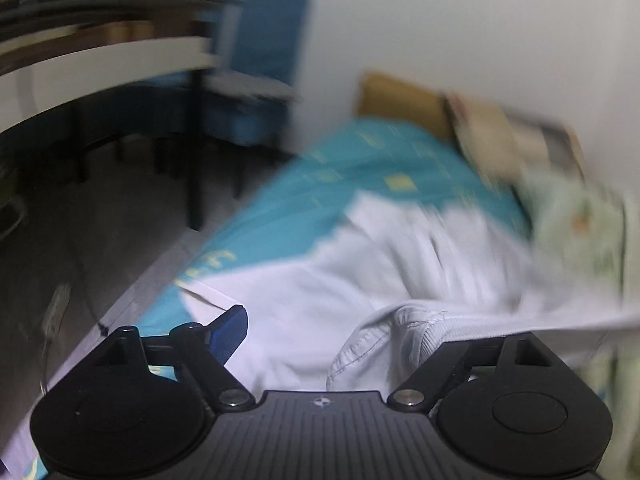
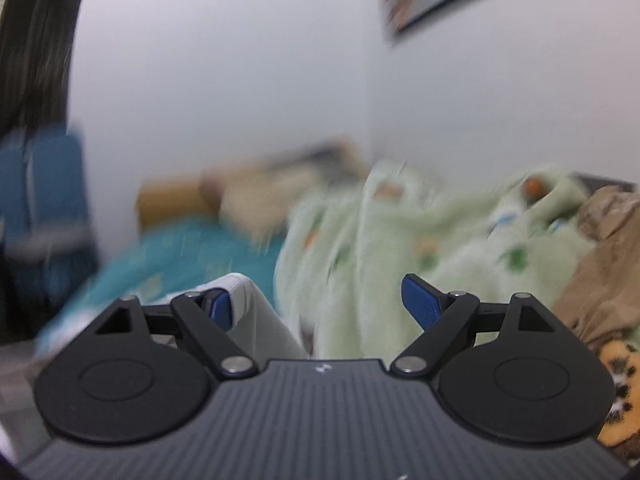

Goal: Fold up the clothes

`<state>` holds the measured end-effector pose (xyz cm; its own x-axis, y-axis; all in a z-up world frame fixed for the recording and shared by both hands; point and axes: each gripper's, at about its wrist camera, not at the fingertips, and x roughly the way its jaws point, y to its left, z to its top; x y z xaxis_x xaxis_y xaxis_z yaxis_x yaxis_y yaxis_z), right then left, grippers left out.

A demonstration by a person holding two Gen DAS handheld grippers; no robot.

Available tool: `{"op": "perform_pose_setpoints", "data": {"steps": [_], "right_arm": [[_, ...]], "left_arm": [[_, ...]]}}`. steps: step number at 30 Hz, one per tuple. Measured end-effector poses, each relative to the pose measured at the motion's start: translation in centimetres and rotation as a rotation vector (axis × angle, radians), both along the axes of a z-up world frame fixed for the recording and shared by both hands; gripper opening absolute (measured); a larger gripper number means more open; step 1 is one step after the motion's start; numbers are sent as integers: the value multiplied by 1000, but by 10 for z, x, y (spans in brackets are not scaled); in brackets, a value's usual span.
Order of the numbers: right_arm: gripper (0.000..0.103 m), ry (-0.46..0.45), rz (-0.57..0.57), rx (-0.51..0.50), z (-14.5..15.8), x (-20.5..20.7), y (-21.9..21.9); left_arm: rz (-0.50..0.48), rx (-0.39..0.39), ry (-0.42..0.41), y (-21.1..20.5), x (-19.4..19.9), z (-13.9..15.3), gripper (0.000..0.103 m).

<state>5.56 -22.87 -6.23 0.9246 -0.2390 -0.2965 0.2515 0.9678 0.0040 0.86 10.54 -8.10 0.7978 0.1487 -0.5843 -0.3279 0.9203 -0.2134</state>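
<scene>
White walls are seen behind a bed [image 1: 304, 184] covered by a teal sheet with pale yellow squares. Both views are blurred. A blue chair [image 1: 264, 76] and a dark-legged table [image 1: 104, 56] stand off the bed's left edge, over a grey floor.

A white garment [image 1: 360, 272] is spread across the near part of the bed, reaching toward its left edge. A thick, stitched fold of it is bunched just before the left gripper [image 1: 344, 332], between the fingers. That gripper's jaws are spread wide; only the left blue pad is seen, the right one being covered by cloth. Whether cloth is pinched cannot be told.

A pale green blanket [image 2: 400, 248] with small coloured prints is heaped toward the bed's far right side. A tan cloth [image 2: 600, 264] lies at the right edge, with an orange spotted fabric [image 2: 620, 376] below it. A brown headboard [image 1: 400, 100] and a beige pillow [image 1: 488, 132] are noted at the far end.

The right gripper [image 2: 320, 308] is held wide, both blue pads visible, nothing clamped. A strip of the white garment [image 2: 256, 312] is seen just beside its left pad; contact cannot be told.
</scene>
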Motion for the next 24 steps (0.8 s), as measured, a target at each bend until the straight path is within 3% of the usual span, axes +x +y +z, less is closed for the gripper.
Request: {"op": "perform_pose_setpoints", "data": {"steps": [3, 7, 11, 17, 20, 24], "right_arm": [[85, 42, 13, 27, 2, -6, 7], [85, -81, 10, -10, 52, -37, 16], [85, -232, 33, 36, 141, -75, 11], [85, -418, 85, 42, 284, -150, 11], [85, -508, 100, 28, 345, -192, 10], [86, -616, 101, -33, 409, -237, 14]], "left_arm": [[22, 10, -53, 7, -16, 20, 84], [13, 92, -181, 1, -44, 77, 84], [2, 83, -339, 4, -79, 166, 84], [13, 121, -556, -1, -148, 326, 85], [5, 118, -616, -4, -181, 403, 86], [13, 102, -698, -10, -221, 477, 88]]}}
